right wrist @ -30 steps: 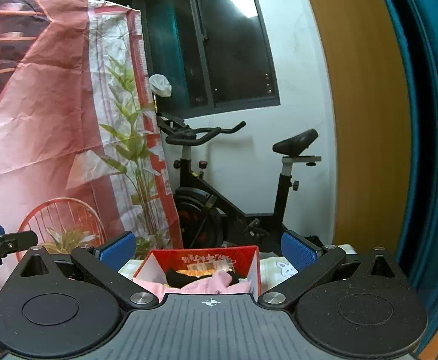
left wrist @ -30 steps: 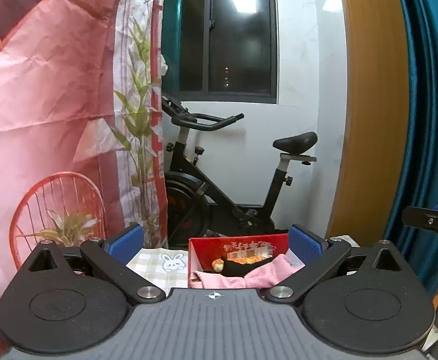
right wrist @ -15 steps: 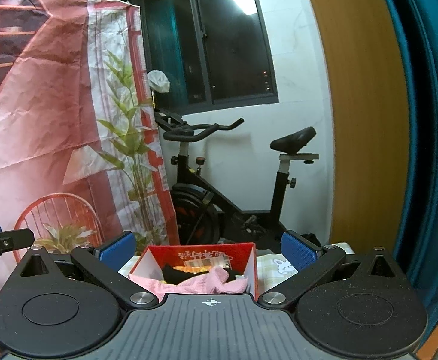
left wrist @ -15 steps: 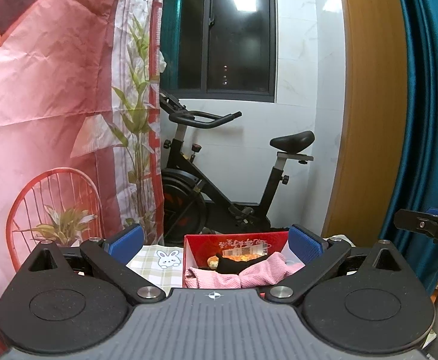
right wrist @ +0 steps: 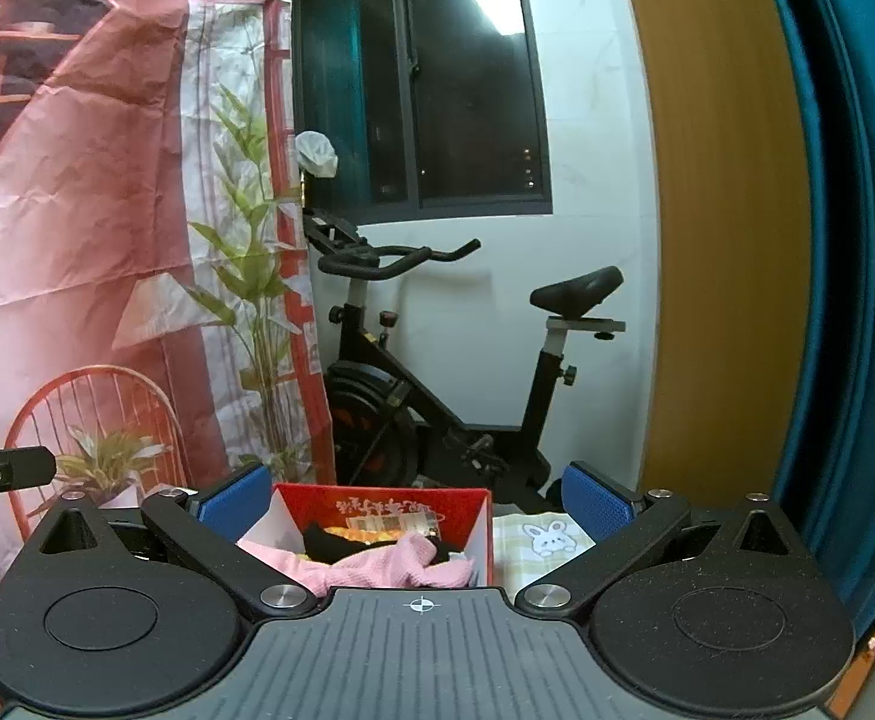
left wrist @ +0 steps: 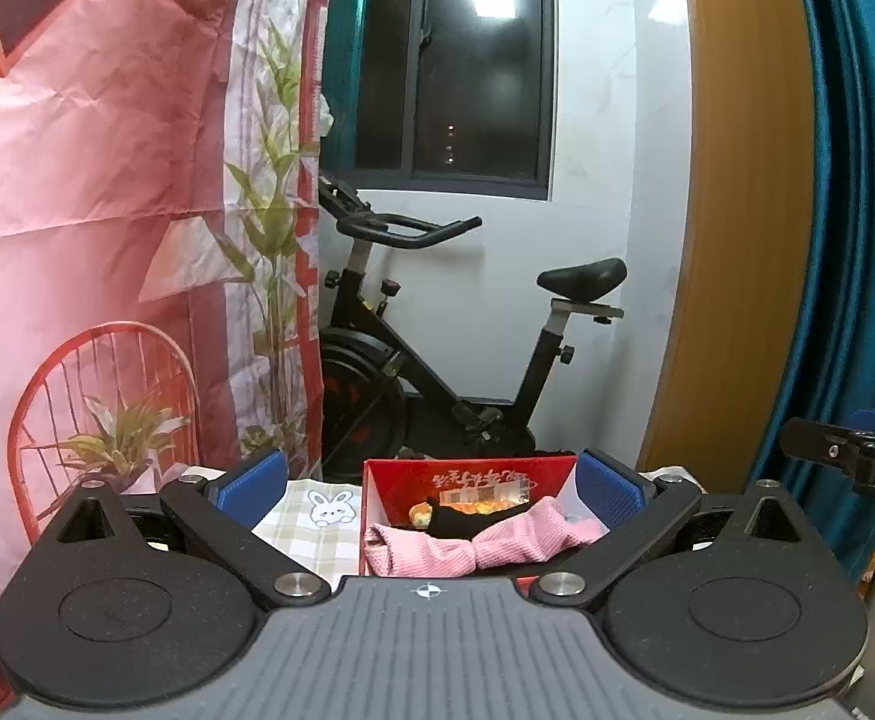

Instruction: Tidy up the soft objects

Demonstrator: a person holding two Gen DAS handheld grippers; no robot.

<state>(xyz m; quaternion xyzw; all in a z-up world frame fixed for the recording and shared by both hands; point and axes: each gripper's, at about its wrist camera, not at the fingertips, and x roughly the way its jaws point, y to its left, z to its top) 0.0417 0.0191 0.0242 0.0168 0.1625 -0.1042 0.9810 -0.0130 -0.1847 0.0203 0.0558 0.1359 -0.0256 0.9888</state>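
A red box (left wrist: 467, 480) on the checked cloth (left wrist: 311, 525) already holds a pink cloth (left wrist: 479, 546) and a black item (left wrist: 461, 519), while both hand-held grippers, left (left wrist: 431, 489) and right (right wrist: 413, 495), hover spread and empty before it, suggesting tidying is nearly finished.

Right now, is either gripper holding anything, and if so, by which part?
Nothing is held. The left gripper and right gripper are both open with nothing between their pads. The pink cloth lies in the red box.
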